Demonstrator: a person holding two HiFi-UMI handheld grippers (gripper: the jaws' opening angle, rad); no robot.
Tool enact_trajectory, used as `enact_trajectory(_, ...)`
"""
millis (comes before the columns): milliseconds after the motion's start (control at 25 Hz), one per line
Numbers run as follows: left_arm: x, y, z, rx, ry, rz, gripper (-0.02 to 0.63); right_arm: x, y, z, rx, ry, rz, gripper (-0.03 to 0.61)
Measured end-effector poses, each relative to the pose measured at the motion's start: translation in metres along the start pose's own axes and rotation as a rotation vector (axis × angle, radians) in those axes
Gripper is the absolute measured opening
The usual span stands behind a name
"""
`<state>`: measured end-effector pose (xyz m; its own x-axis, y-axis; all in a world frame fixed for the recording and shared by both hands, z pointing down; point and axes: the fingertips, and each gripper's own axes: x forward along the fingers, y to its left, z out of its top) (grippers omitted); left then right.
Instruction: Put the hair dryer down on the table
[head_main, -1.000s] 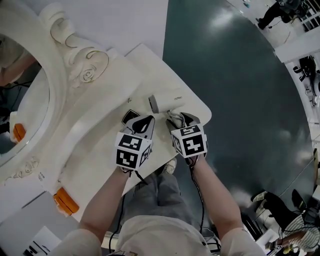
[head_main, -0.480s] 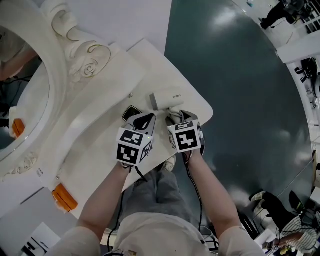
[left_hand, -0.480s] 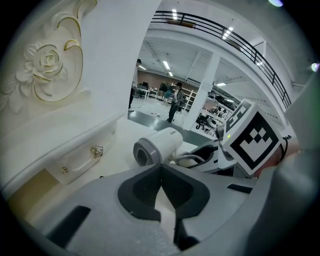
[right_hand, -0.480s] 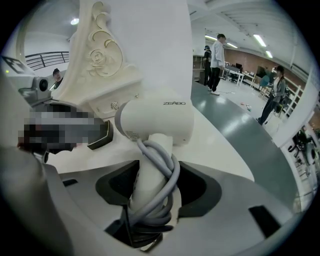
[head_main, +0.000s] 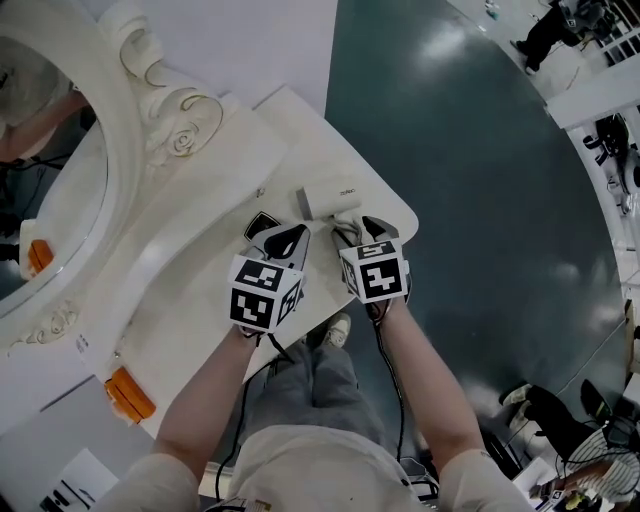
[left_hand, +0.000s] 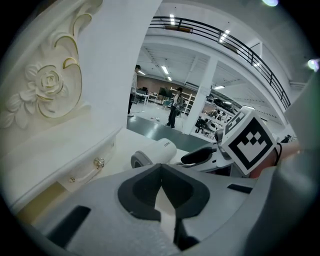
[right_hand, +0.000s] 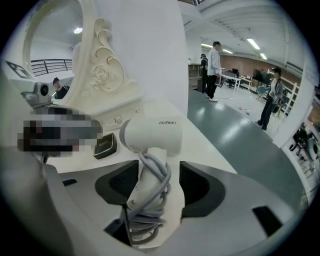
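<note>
Hair dryer (head_main: 330, 203) lies with its barrel on the table (head_main: 300, 130) in the head view, barely shifted from a second ago, and the right gripper (head_main: 352, 236) has hardly moved with it; it looks set down, with only the release left. The table's rounded edge and the drop to the floor (head_main: 480, 200) are just beyond the barrel.

Left gripper view: the left gripper (left_hand: 161, 189) is clenched on nothing, the barrel just ahead and the drawer front (left_hand: 75, 165) close on its left.

Right gripper view: the jaws clasp the cord-wrapped handle; a small dark box (right_hand: 105, 145) sits near on the left, with open tabletop to the right
</note>
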<state>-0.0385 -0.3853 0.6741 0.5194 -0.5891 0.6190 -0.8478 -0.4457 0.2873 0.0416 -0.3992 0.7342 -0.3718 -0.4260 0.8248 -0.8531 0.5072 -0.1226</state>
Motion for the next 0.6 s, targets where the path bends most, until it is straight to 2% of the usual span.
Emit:
enact_trajectory(160, -0.021, -0.010, 0.027, 0.005, -0.059, 0.000, 0.014, -0.040, -0.004, 0.023, -0.010, -0.077, 0.002, 0.241)
enact_trajectory(400, -0.068, -0.037, 0.072, 0.046, -0.153, -0.005, 0.014, -0.132, -0.007, 0.077, 0.023, -0.339, -0.055, 0.236)
enact_trajectory(520, -0.095, -0.049, 0.097, 0.114, -0.206, 0.014, 0.014, -0.182, -0.005, 0.105, -0.004, -0.467, -0.113, 0.200)
enact_trajectory(600, -0.115, -0.058, 0.110, 0.159, -0.234, 0.033, 0.014, -0.215, -0.003, 0.119, -0.052, -0.537, -0.167, 0.151)
